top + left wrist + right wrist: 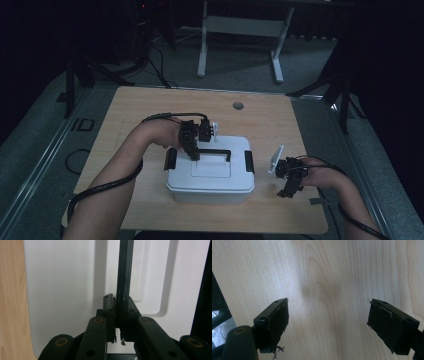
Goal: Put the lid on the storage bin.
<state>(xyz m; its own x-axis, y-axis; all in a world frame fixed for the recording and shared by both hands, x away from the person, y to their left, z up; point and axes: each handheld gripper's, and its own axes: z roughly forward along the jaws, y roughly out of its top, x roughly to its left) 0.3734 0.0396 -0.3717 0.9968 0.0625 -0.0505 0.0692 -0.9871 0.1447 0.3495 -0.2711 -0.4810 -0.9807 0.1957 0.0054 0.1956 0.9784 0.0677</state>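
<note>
A white plastic box (210,172) with a flat lid sits on the light wooden worktop (150,107), near the front edge and about halfway between the left and right edges. The lid has a thin black carry handle (216,151) across its top and a black clip at each short end, one on the left (170,159) and one on the right (248,161).

The left gripper (194,155) comes in over the left part of the lid and points down at it. Its fingers (109,307) are pinching the black handle (124,277), one on each side of the bar, and the bar runs straight up between them in the left gripper view. The white lid (62,290) lies right under them, with a strip of worktop beside it.

The right gripper (286,192) hangs over the bare worktop to the right of the box, close to the right edge and not touching the box. Its fingers (274,322) are spread wide apart, with plain wood (324,290) showing between them.

A person's two forearms reach in from the front edge, and a black cable (100,189) trails back along the left arm.
</note>
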